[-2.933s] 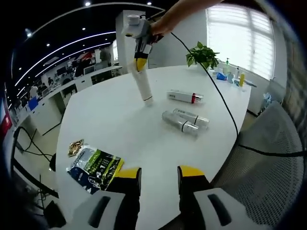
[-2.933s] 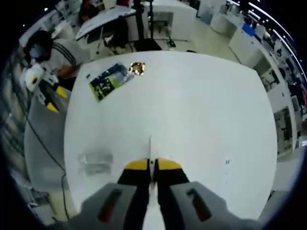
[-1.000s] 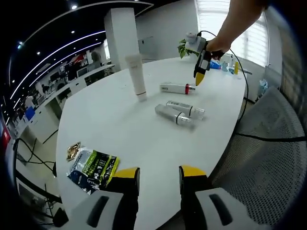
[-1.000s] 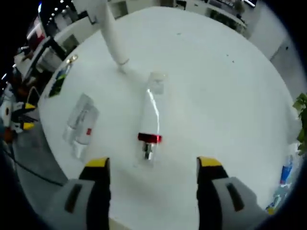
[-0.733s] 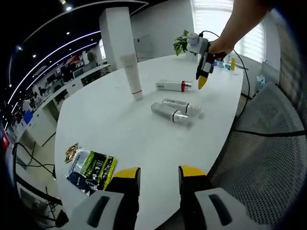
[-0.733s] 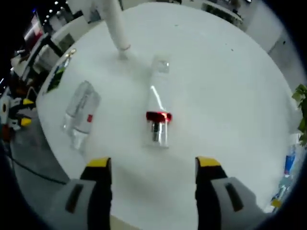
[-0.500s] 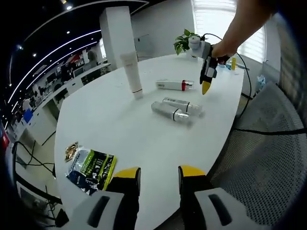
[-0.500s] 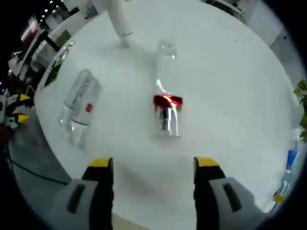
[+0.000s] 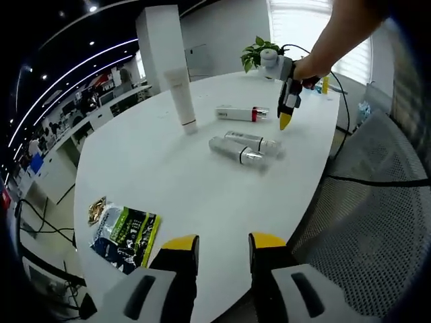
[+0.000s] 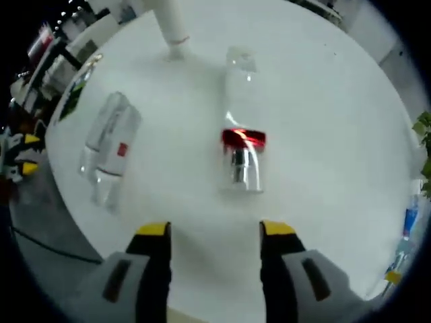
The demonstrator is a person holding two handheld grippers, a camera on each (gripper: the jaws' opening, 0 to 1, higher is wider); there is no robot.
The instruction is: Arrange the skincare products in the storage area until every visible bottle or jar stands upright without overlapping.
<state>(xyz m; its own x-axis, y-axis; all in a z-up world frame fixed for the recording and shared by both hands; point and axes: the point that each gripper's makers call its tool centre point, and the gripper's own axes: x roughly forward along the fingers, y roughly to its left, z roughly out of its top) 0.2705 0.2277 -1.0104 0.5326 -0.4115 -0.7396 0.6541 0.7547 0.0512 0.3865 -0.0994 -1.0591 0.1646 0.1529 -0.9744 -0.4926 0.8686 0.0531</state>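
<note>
A white tube [image 9: 180, 101] stands upright on the round white table [image 9: 168, 182]. Beside it a clear bottle with a red band [image 9: 241, 114] lies on its side. Two clear bottles [image 9: 239, 147] lie side by side nearer me. In the right gripper view the red-banded bottle [image 10: 239, 134] lies just ahead of my open right gripper [image 10: 215, 232], its clear cap end nearest the jaws. The two clear bottles [image 10: 108, 151] lie to its left and the tube [image 10: 172, 23] stands beyond. My left gripper [image 9: 223, 243] hangs open over the table's near edge, holding nothing. The right gripper [image 9: 286, 101] hovers beside the red-banded bottle.
A green and black snack packet [image 9: 124, 232] and a small gold wrapper [image 9: 97, 210] lie at the table's left edge. A potted plant [image 9: 259, 54] and small bottles [image 10: 407, 225] stand at the far side. A grey mesh chair [image 9: 377, 222] is to the right.
The right gripper let go of the white tube, now standing alone, and moved over to the red-banded bottle. Its jaws have drawn in a little in the last half second.
</note>
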